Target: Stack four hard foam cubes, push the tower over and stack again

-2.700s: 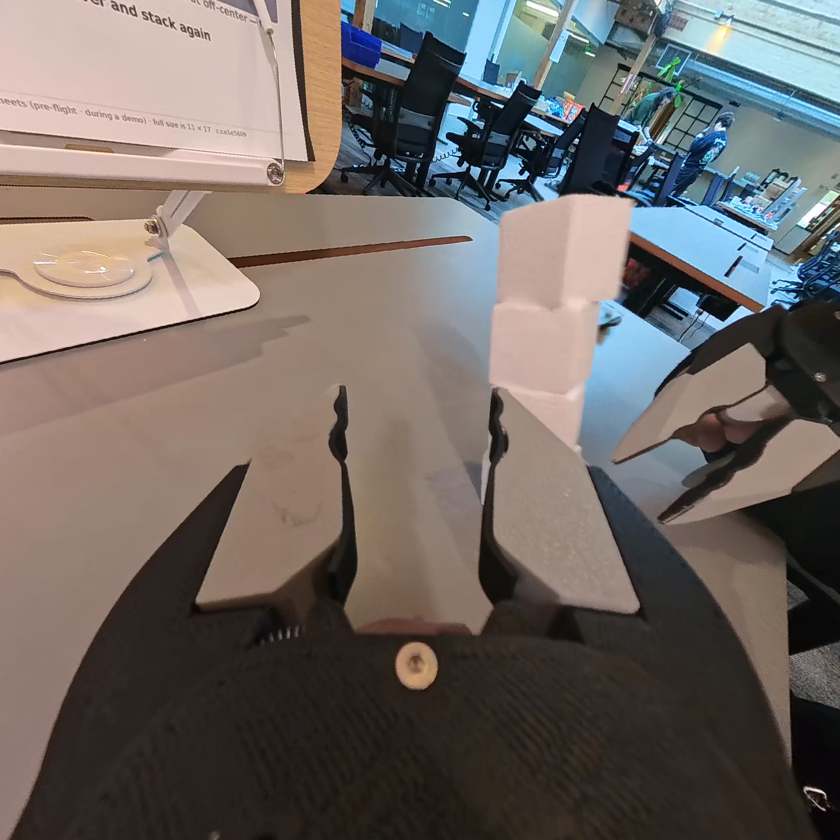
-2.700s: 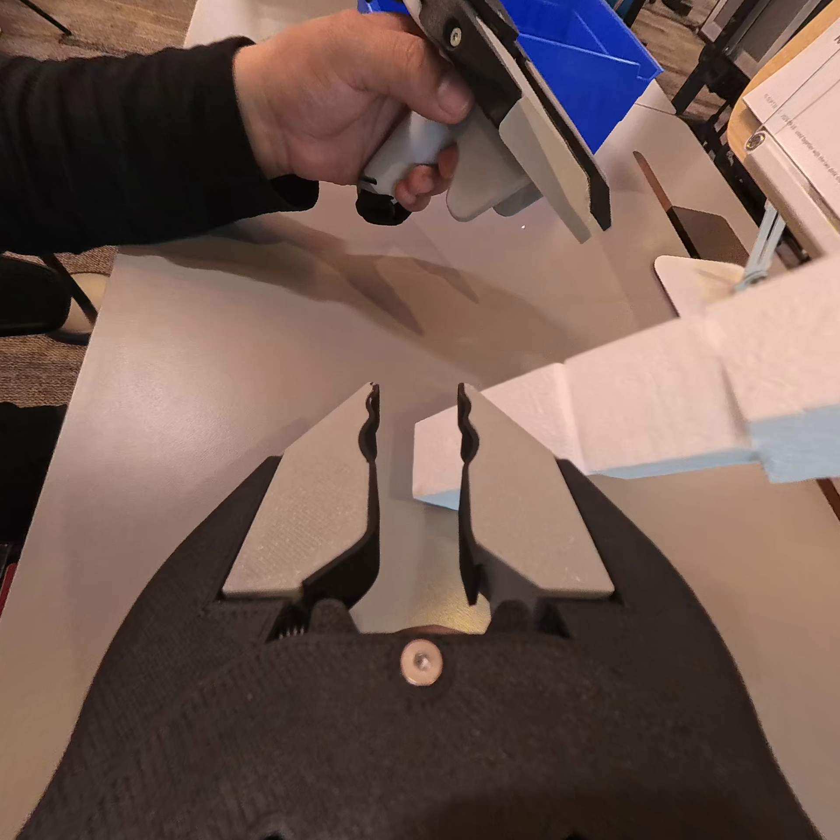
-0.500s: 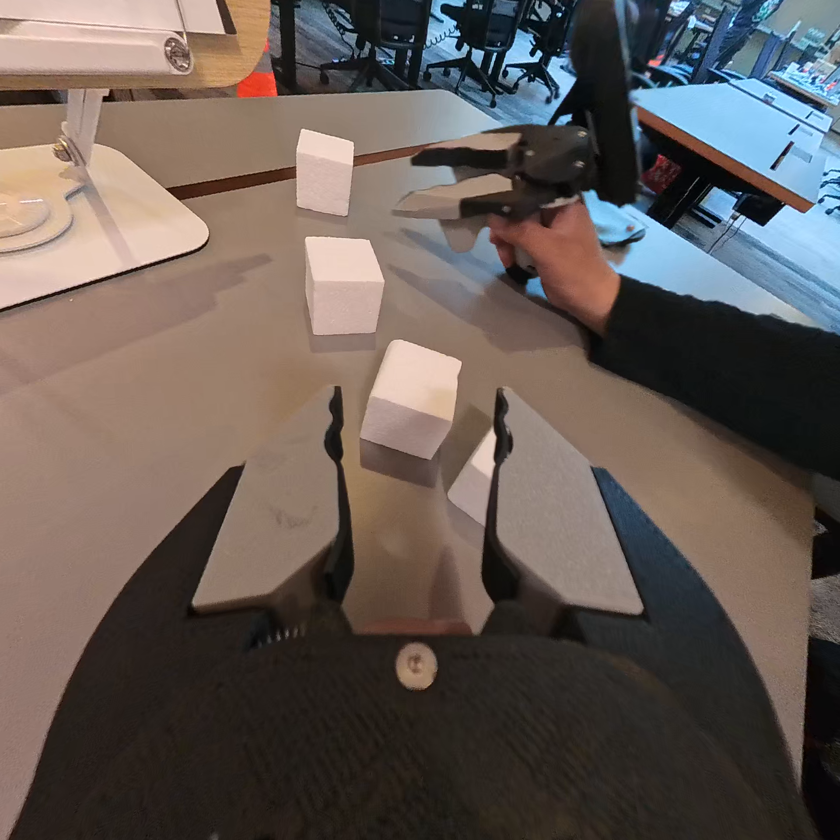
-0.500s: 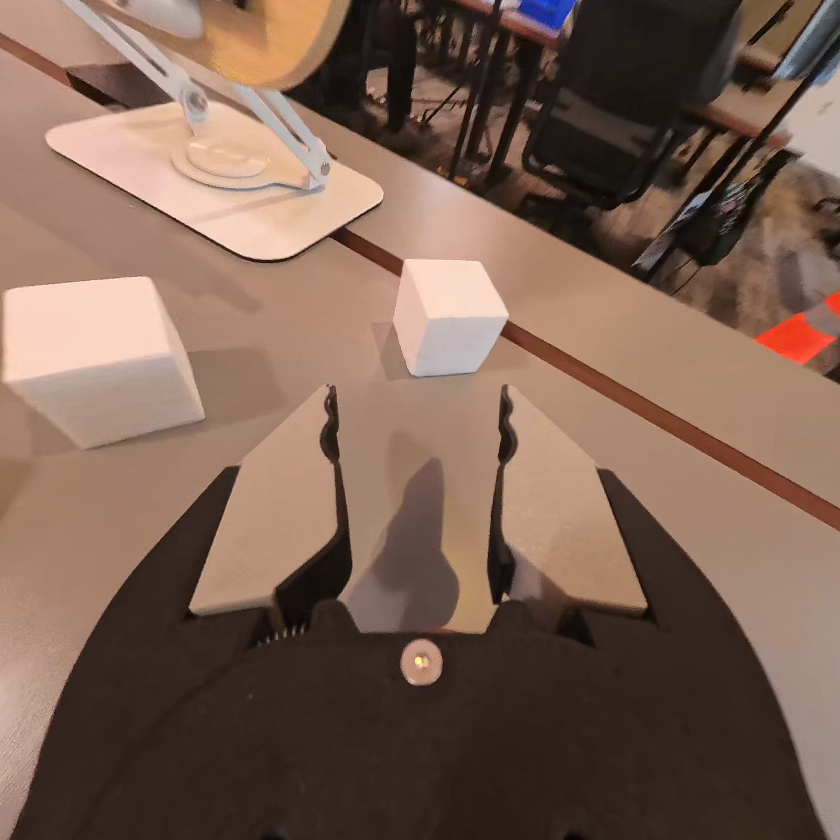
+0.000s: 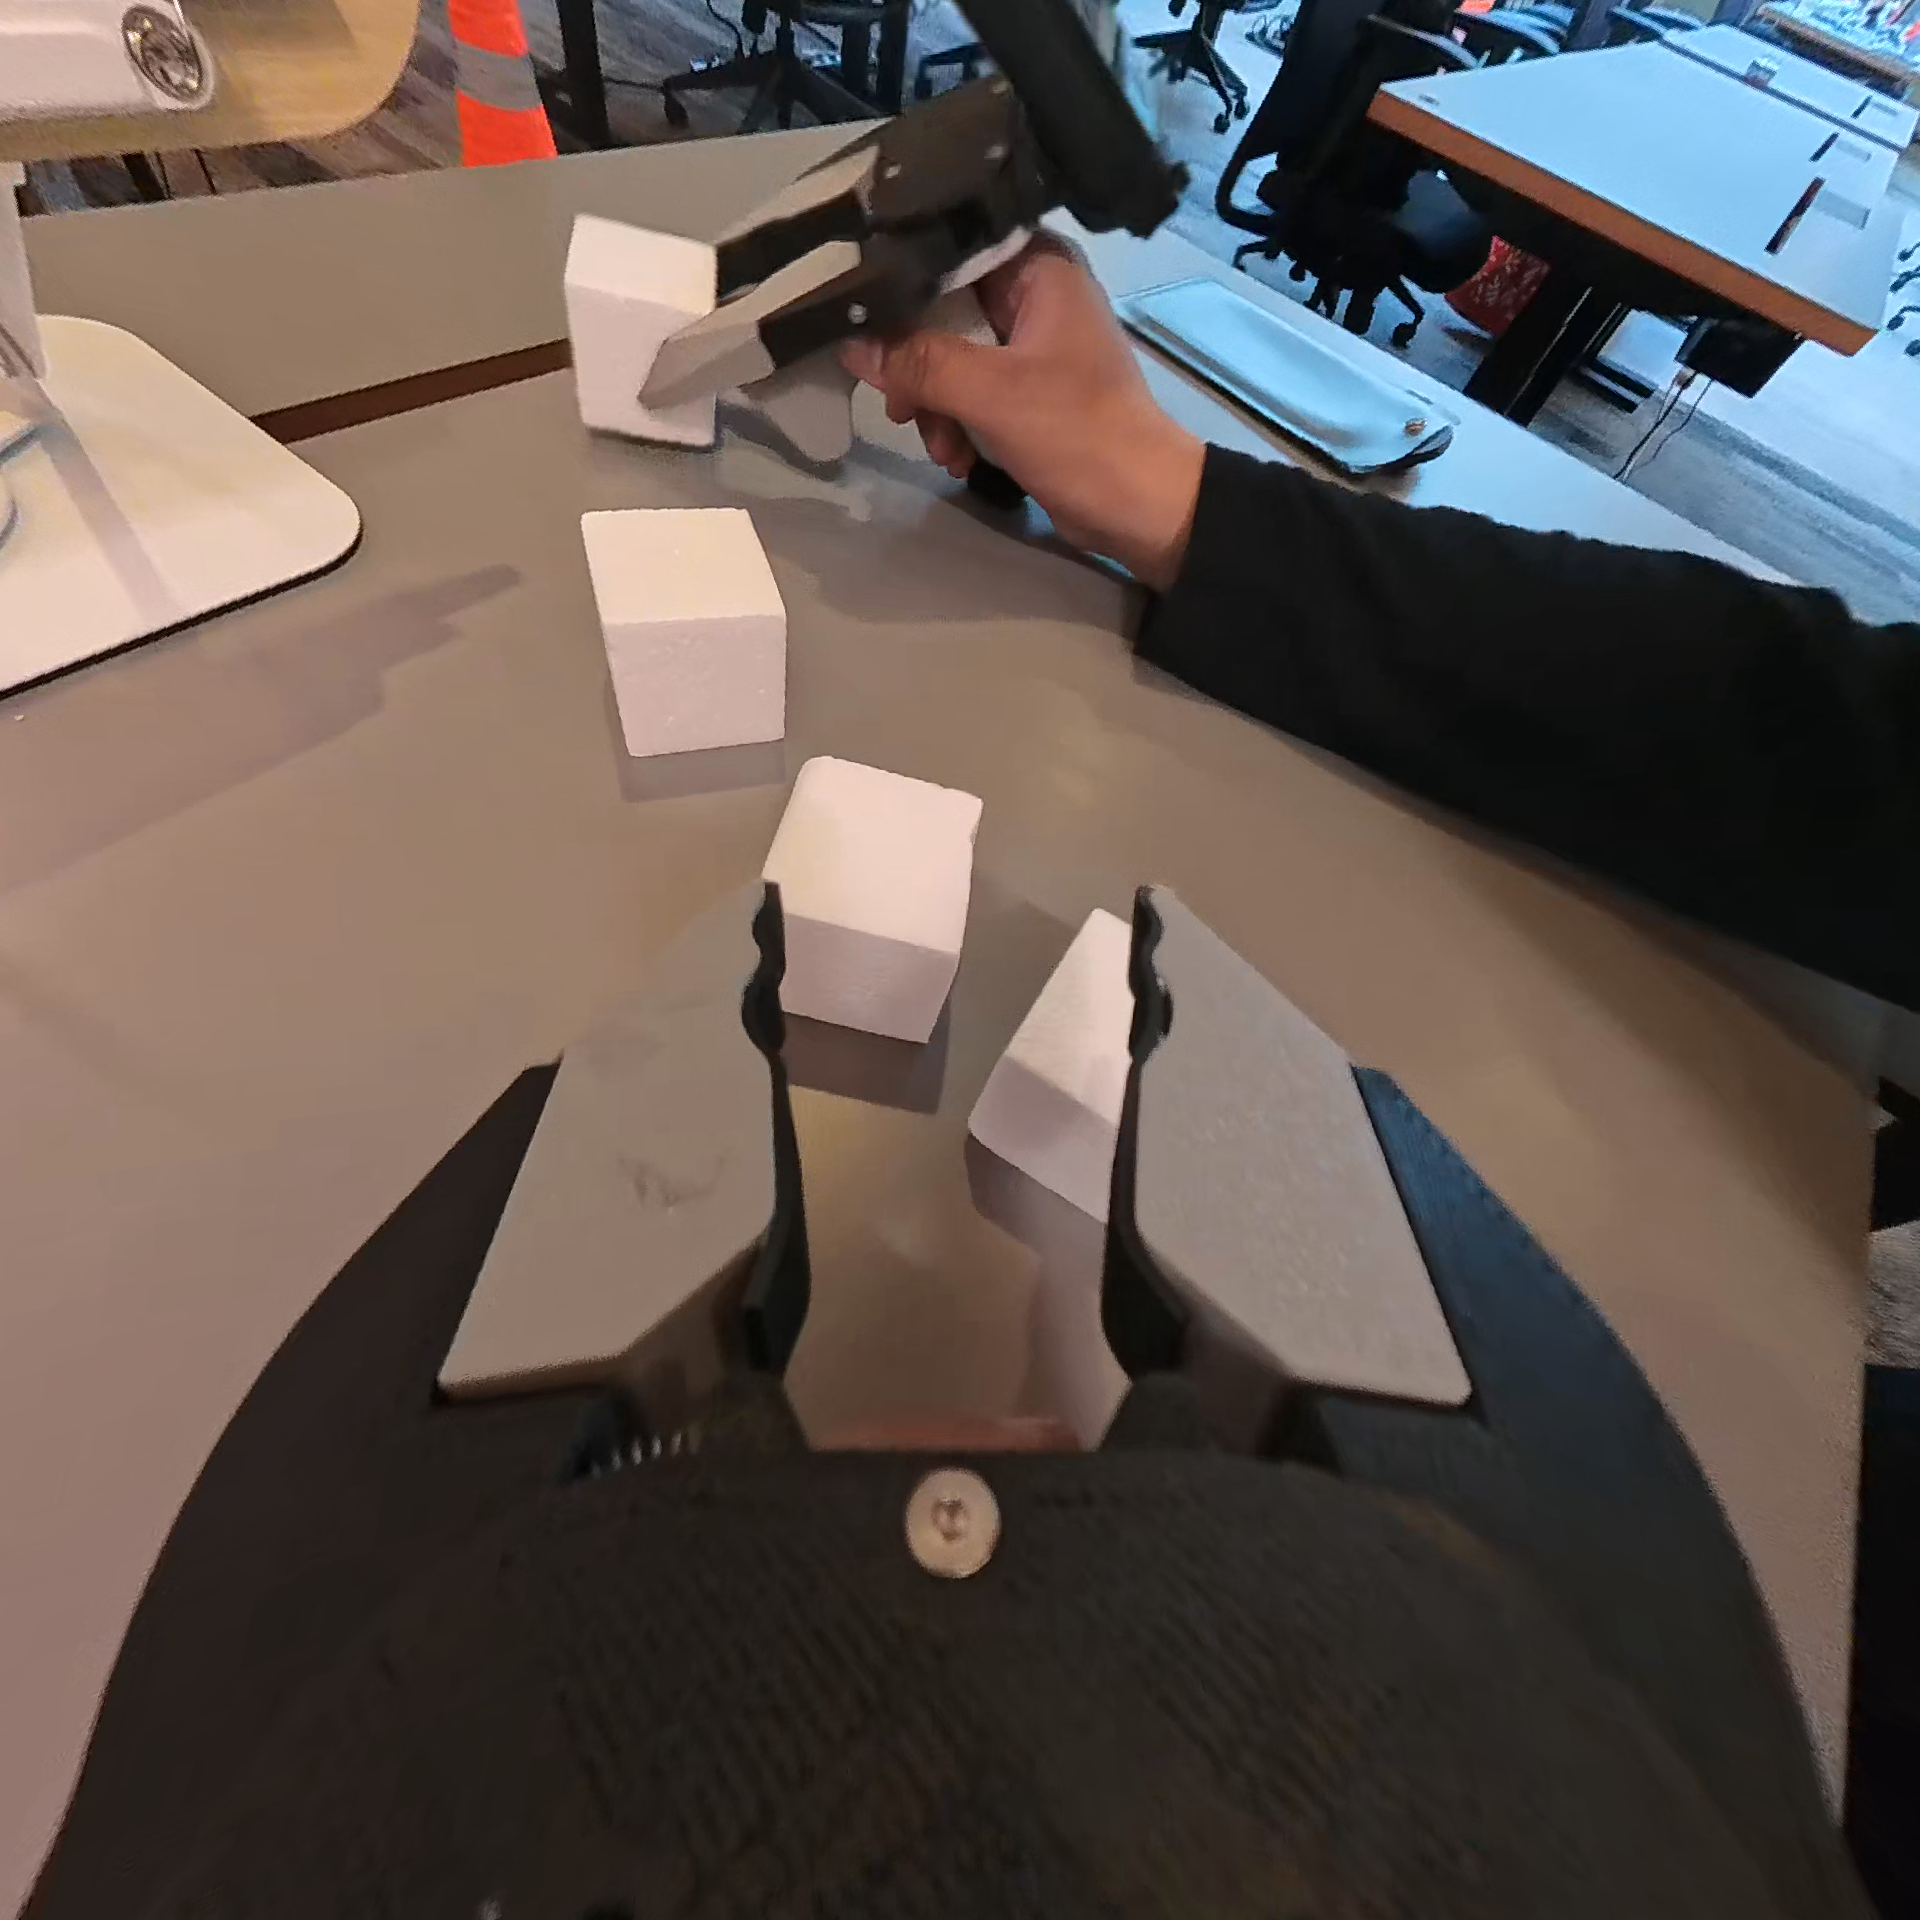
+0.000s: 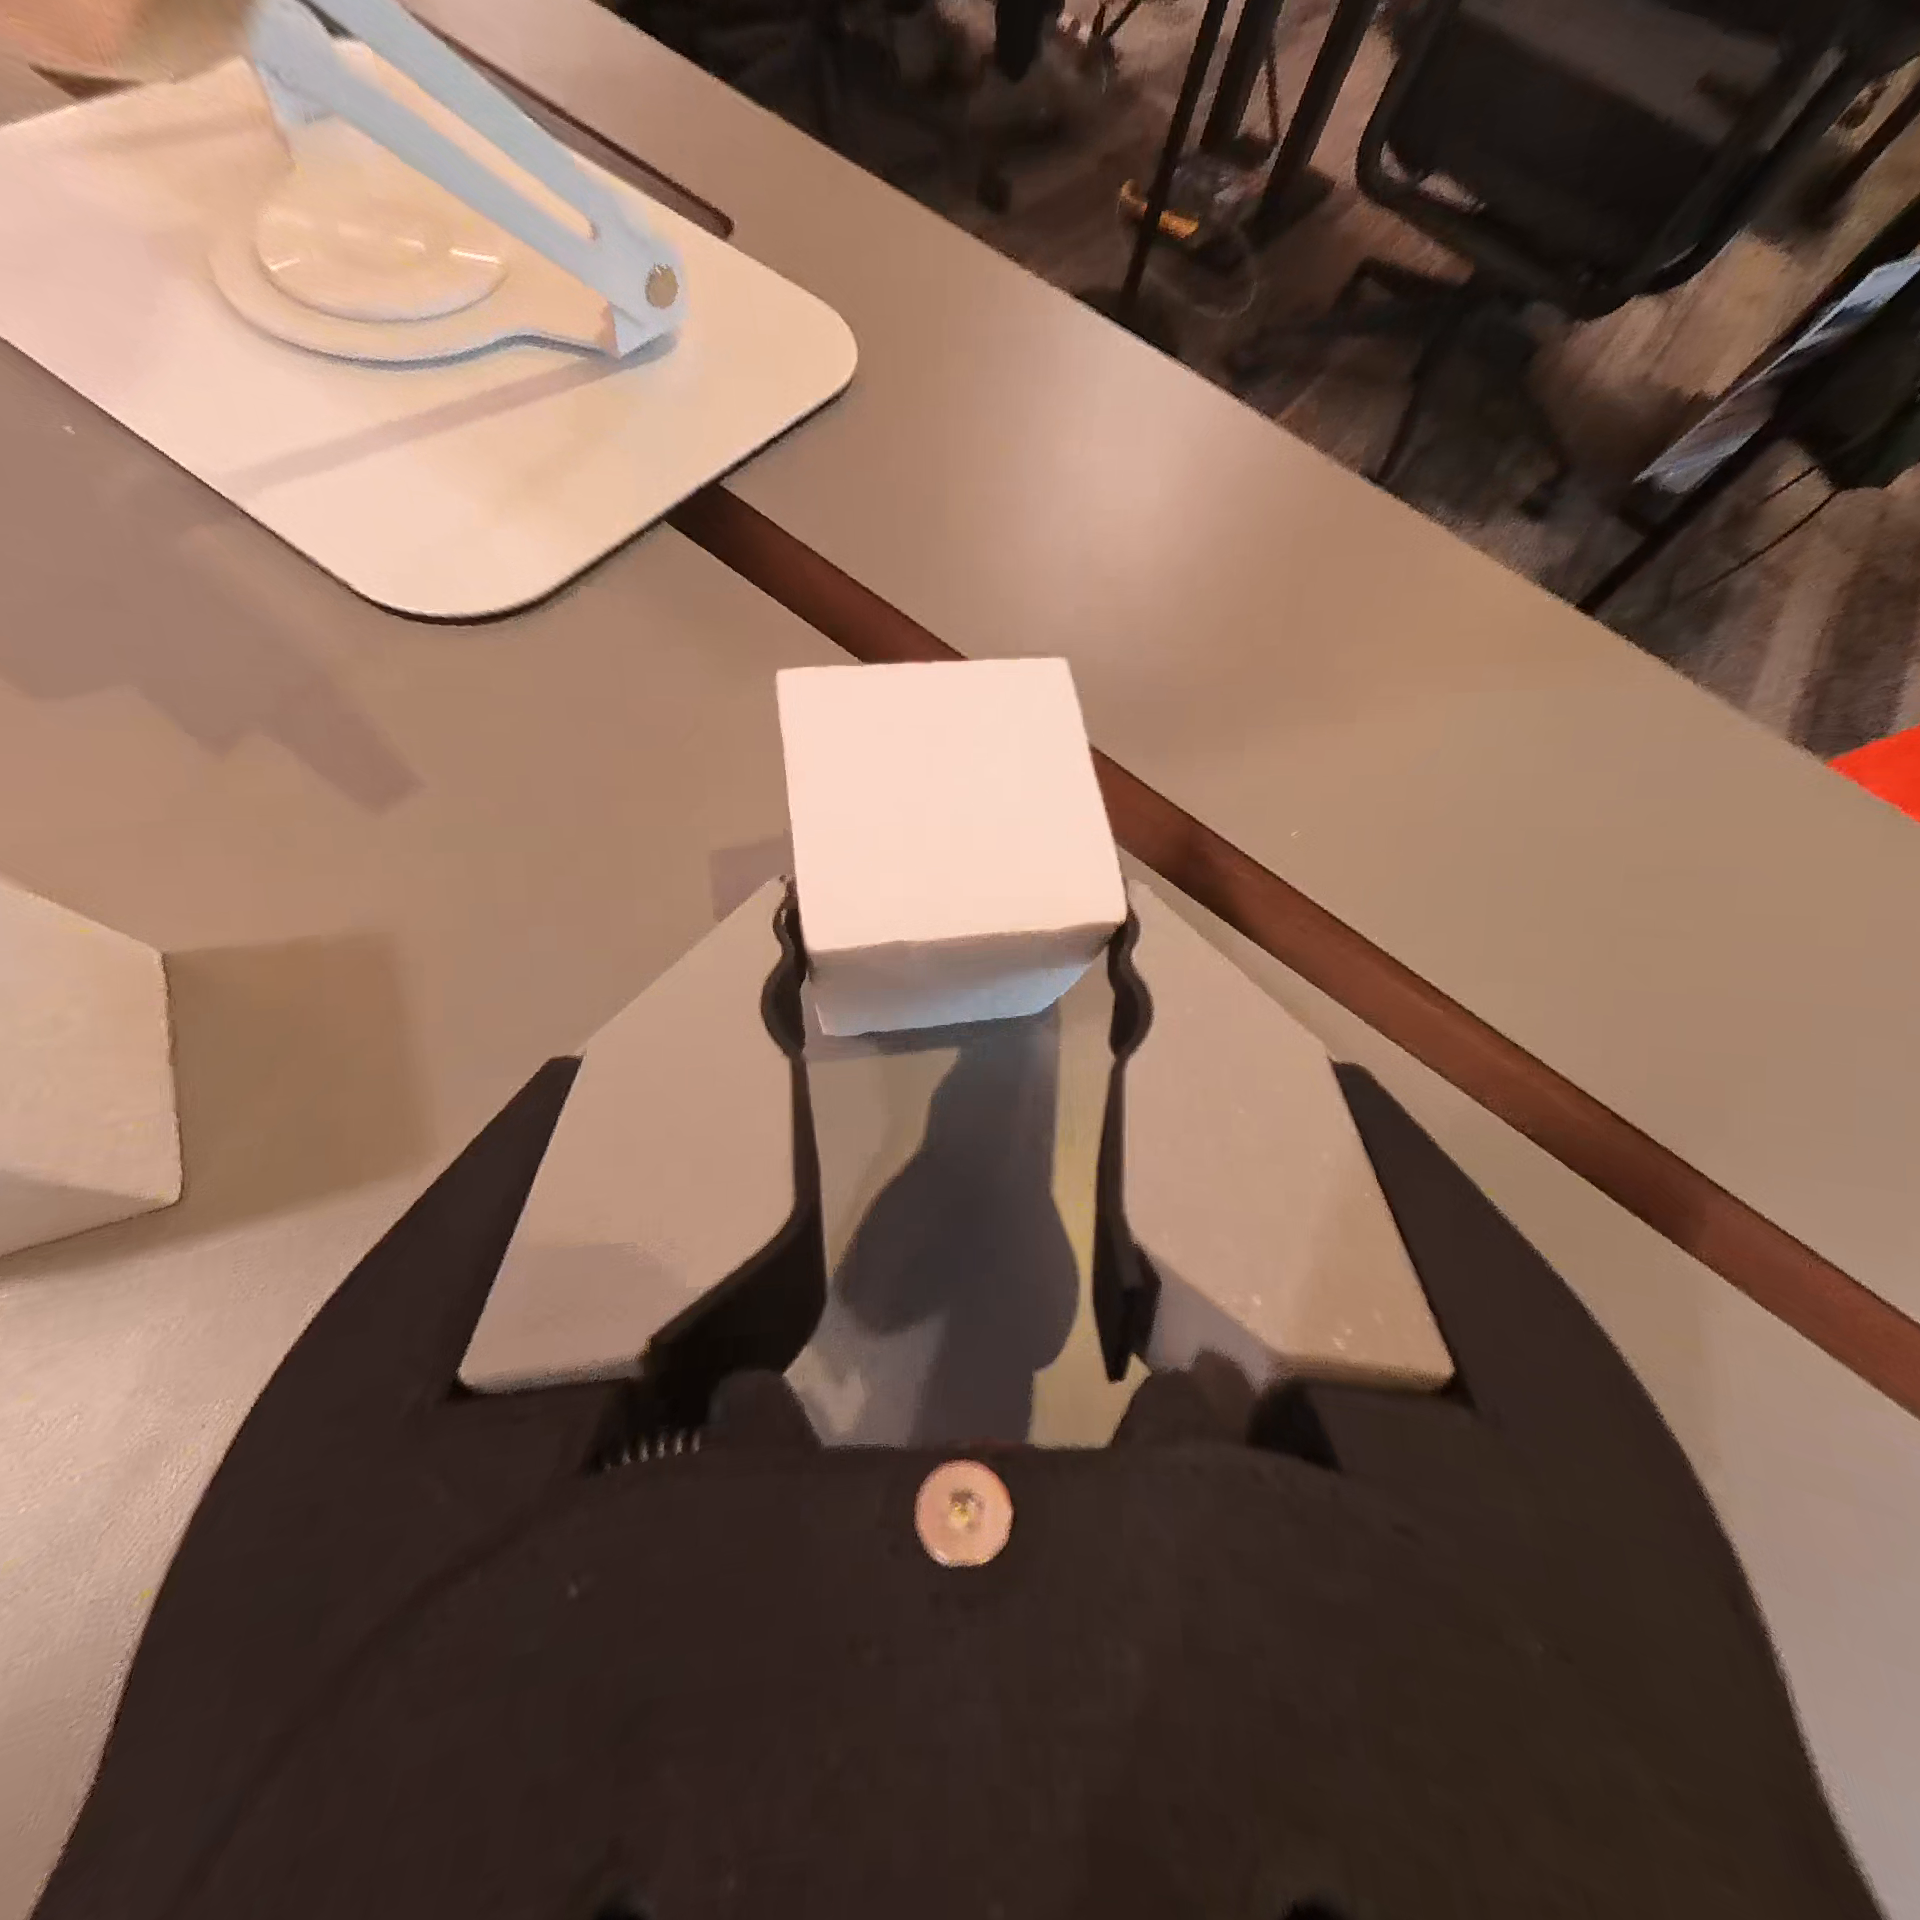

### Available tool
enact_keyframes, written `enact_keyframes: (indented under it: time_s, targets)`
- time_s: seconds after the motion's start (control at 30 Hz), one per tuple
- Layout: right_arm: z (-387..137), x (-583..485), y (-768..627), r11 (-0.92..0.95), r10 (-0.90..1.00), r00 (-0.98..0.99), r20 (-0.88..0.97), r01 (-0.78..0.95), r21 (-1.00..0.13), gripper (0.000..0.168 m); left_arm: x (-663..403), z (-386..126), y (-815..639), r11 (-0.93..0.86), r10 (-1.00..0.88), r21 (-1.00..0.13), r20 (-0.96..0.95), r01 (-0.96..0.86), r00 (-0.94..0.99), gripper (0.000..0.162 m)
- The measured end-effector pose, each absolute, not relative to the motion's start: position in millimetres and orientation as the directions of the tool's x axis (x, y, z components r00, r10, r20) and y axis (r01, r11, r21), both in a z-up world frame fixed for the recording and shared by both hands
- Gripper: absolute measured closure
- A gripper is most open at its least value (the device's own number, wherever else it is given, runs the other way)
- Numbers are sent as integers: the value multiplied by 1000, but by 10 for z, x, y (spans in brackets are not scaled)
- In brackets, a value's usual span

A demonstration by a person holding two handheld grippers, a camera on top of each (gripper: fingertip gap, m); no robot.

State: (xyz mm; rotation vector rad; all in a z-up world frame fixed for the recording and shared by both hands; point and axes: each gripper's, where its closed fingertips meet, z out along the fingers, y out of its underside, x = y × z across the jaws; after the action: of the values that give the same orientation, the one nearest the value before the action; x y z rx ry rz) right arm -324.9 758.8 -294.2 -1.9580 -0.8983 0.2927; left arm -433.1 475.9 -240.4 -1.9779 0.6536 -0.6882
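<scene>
Four white foam cubes lie apart in a row on the grey table (image 5: 312,935). My right gripper (image 6: 954,912) has its fingertips against both sides of the farthest cube (image 6: 935,790), which sits by the brown seam. In the left wrist view the right gripper (image 5: 686,322) straddles that cube (image 5: 623,312). My left gripper (image 5: 954,899) is open and empty. It hovers just short of the third cube (image 5: 873,894). The nearest cube (image 5: 1060,1070) is partly hidden behind its right finger. The second cube (image 5: 681,623) stands alone and also shows in the right wrist view (image 6: 73,1091).
A white stand base (image 5: 156,499) sits at the left, also seen in the right wrist view (image 6: 416,416). A brown seam (image 6: 1351,935) crosses the table. A hand and black sleeve (image 5: 1507,665) reach across the right. A flat white tray (image 5: 1278,364) lies far right. My right fingertips sit around 30 cm from my left ones.
The tower has fallen and the cubes now lie scattered in a row. My right gripper has moved forward onto the farthest cube and narrowed around it. The left gripper stays open.
</scene>
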Motion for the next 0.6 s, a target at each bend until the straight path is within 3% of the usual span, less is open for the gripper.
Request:
enact_keyframes:
  time_s: [0.23,0.6]
  targets:
    - [-2932,-3090,7121,-258,680,698,223,513,-819,112,-4465,-2413,4847,-441,-641,-885,194,-149,743,97]
    - [-2923,-2811,5974,-293,704,696,140,465,-835,112,-4754,-2522,5016,-456,-541,-882,172,-116,823,99]
